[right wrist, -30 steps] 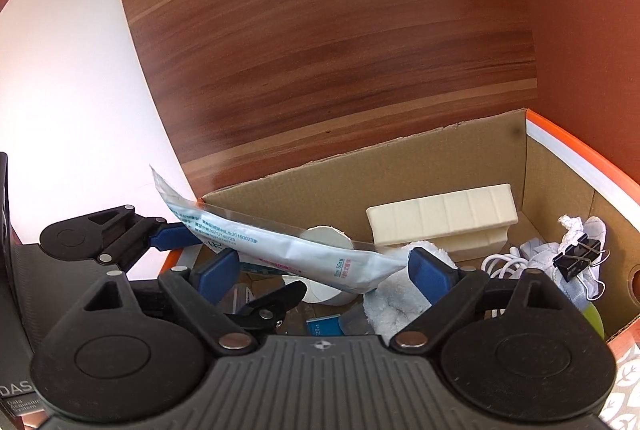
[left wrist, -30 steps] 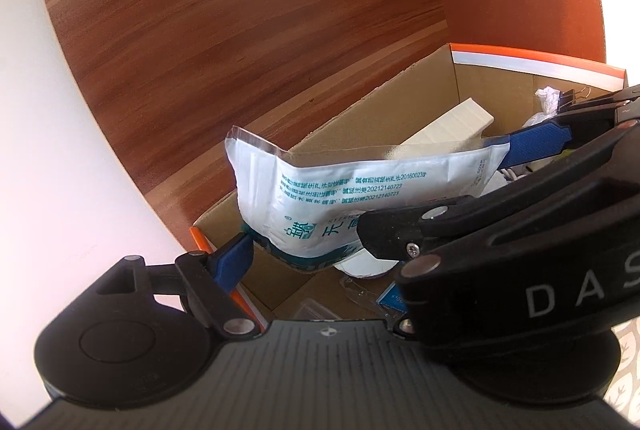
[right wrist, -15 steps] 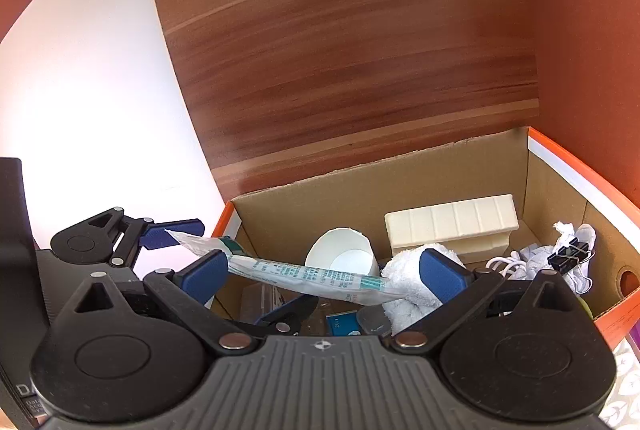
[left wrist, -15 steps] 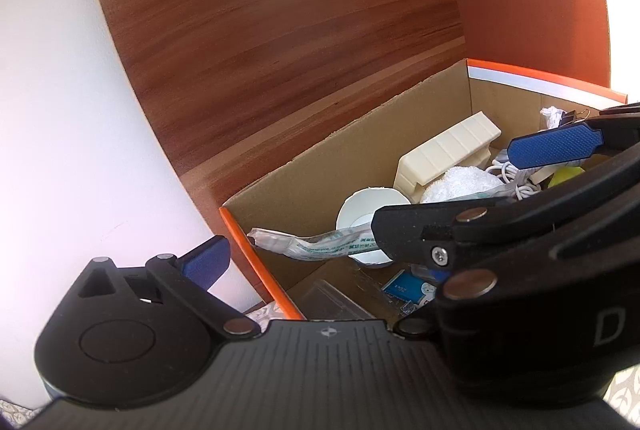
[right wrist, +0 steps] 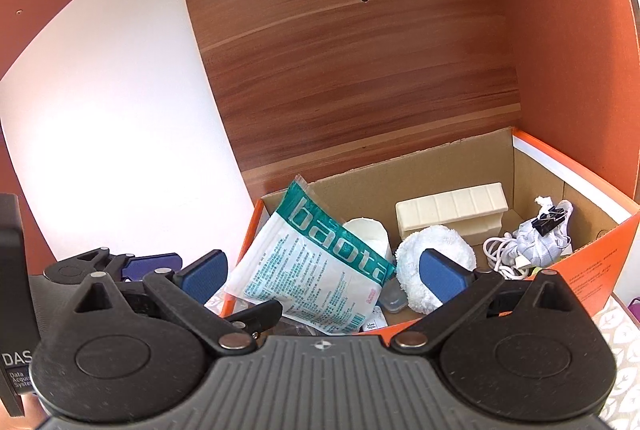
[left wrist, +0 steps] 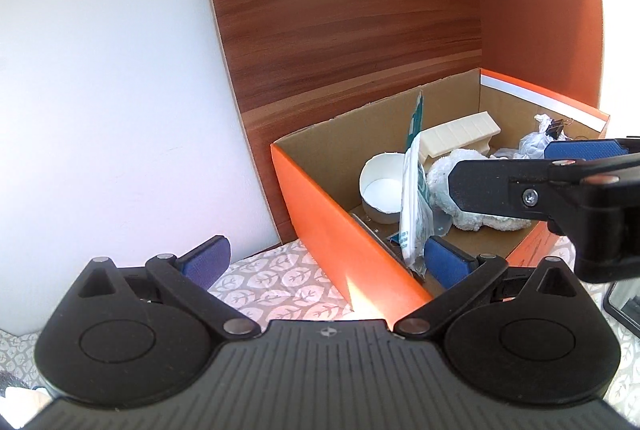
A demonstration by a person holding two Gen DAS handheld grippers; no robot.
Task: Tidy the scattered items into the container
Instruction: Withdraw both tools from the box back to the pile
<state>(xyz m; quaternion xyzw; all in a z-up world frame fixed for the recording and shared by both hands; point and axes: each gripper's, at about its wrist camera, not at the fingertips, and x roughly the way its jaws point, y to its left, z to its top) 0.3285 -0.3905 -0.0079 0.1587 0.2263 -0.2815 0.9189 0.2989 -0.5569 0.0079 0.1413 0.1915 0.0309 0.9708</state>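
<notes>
packet [right wrist: 316,266] propped (tilted) against box [right wrist: 592,258] edge

The left gripper [left wrist: 327,260] is matte black plastic with a ribbed grey-black body, two round hubs, silver rivets at the link joints and blue ribbed pads [left wrist: 448,262] on its fingers. The right gripper [right wrist: 320,272] looks the same: blue pads [right wrist: 440,280], black links, silver rivets. From the left camera its arm shows a cross-head screw. White "DAS" lettering marks the housing at that gripper's left.
</notes>
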